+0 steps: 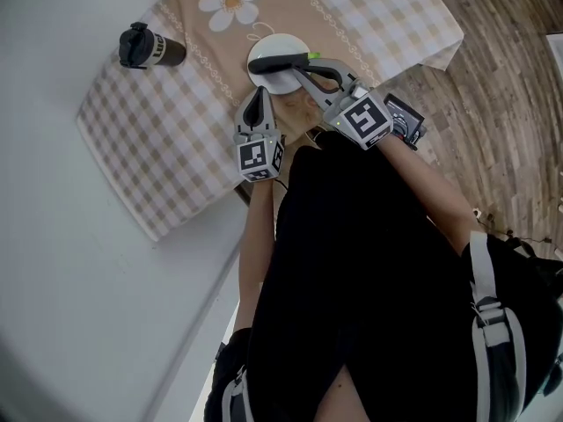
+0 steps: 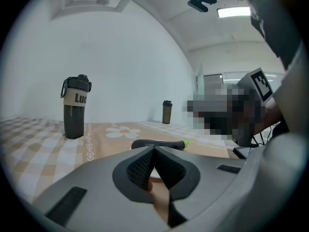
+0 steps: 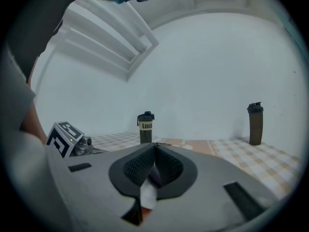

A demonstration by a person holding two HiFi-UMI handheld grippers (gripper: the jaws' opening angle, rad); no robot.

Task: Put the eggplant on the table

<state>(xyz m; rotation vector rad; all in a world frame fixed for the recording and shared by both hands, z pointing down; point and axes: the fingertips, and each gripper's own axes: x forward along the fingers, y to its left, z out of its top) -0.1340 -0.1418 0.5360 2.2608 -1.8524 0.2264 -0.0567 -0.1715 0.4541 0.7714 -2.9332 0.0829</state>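
Note:
The eggplant is dark and slim with a green stem end. It lies across a white plate on the checked tablecloth. My right gripper reaches over the plate from the right and is shut on the eggplant. In the right gripper view a dark purple sliver of the eggplant shows between the pads, with white plate below. My left gripper hovers at the plate's near edge, shut with nothing in it. In the left gripper view the eggplant lies just ahead of the left gripper.
A dark bottle with a tan band lies or stands at the cloth's far left. A second dark bottle stands further off on the table. The table's edge drops to wooden floor on the right. A white wall fills the left.

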